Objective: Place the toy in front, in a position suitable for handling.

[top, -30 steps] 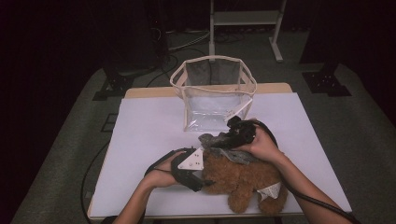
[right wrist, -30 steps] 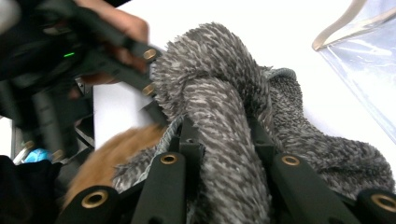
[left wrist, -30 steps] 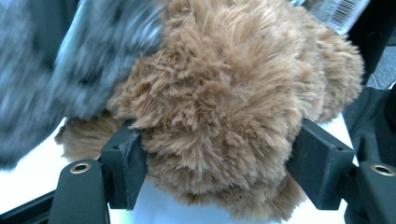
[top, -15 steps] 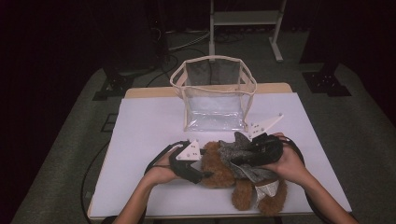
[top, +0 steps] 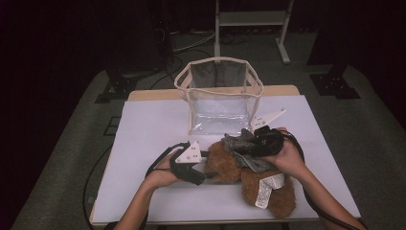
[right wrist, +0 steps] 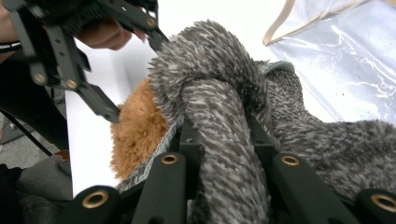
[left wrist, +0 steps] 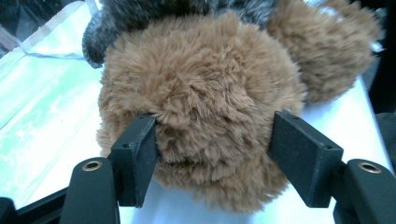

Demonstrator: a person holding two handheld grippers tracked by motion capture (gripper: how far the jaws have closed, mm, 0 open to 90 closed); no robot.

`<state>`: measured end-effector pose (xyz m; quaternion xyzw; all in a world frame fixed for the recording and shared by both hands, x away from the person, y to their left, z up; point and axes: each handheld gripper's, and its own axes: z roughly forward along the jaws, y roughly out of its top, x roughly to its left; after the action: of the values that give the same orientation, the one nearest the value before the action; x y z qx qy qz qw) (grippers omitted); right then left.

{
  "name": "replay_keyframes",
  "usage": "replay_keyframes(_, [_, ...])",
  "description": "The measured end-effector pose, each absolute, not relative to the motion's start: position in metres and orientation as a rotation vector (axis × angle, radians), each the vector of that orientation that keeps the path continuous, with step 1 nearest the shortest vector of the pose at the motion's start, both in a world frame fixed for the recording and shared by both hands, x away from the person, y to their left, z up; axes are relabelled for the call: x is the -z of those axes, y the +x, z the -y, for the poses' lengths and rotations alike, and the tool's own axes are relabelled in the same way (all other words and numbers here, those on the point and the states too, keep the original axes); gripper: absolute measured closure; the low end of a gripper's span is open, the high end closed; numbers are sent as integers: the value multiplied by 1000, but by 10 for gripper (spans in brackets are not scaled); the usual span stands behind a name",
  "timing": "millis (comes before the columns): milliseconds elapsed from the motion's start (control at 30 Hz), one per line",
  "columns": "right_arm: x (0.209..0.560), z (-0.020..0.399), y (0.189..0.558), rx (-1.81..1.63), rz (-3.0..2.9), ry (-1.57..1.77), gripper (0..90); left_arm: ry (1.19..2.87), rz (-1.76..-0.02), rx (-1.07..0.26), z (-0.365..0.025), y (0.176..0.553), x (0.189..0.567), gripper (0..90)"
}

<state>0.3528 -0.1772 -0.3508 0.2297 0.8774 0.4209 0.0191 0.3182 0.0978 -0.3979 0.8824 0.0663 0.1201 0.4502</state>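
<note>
A brown plush bear lies on the white table, with a white label on its body. My left gripper reaches in from the left. Its jaws have just been closing and now press on the bear's round furry head, one pad on each side. A grey fuzzy cloth drapes over the bear's top. My right gripper is shut on a fold of that grey cloth, which bulges up between its jaws. In the right gripper view the left gripper straddles the brown fur.
A clear plastic bag with beige trim stands open-topped at the back of the table, just behind the bear; its wall is close to the right gripper. Cables trail from both grippers off the front edge. A dark floor surrounds the table.
The right gripper has shifted right and turned, carrying the grey cloth over the bear. The left gripper has stayed at the bear's head and its jaws have narrowed onto it.
</note>
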Motion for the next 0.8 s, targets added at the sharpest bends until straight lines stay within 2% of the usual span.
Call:
replay_keyframes(300, [340,147,337,-1308,-2739,565,736,2151,-207,-344,-90,324,399,358])
replay_keyframes(433, [343,149,334,-1286,-2735,563,736,2140,-219,-350,-91,324,399,357])
replay_keyframes(600, [348,173,327,-1275,-2705,617,736,2132,-235,-370,-89,326,398,369])
replay_keyframes(800, [346,163,325,-1286,-2707,589,735,2132,-224,-352,-82,325,398,383])
